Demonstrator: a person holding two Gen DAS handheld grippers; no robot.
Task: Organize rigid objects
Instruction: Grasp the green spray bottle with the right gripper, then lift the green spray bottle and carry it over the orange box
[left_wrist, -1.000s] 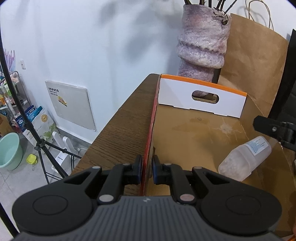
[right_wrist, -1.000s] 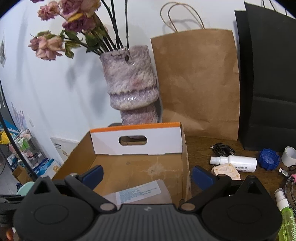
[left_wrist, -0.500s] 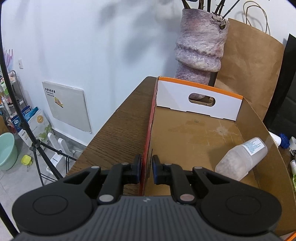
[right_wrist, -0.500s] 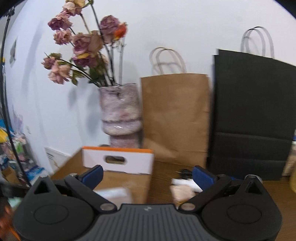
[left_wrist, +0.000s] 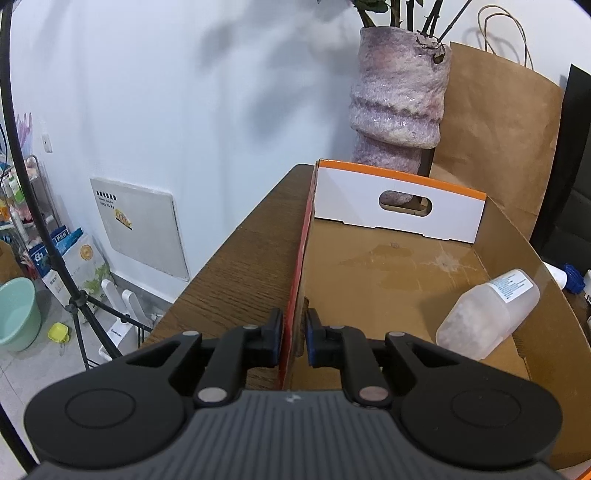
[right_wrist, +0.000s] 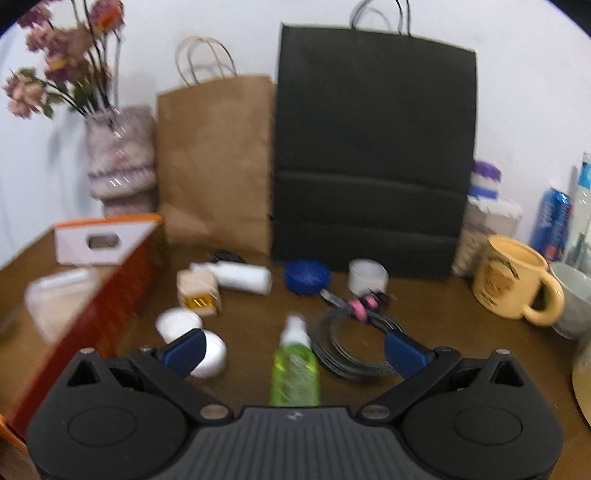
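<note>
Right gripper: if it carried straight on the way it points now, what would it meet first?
Most likely the green spray bottle, lying centred between the open right gripper's fingers; blur leaves depth uncertain.

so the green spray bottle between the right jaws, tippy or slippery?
The green spray bottle stands upright, tall and narrow, so a nudge would probably tip it. It looks like smooth plastic, maybe slippery. The right gripper is open around it, not yet touching.

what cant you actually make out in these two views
- Print on the translucent plastic bottle's label: left wrist view, too small.
- What lies beside the orange-edged cardboard box's far wall: left wrist view, hidden by that wall.
- Base of the green spray bottle: right wrist view, hidden by the right gripper's body.
- Emblem on the yellow mug: right wrist view, blurred.
</note>
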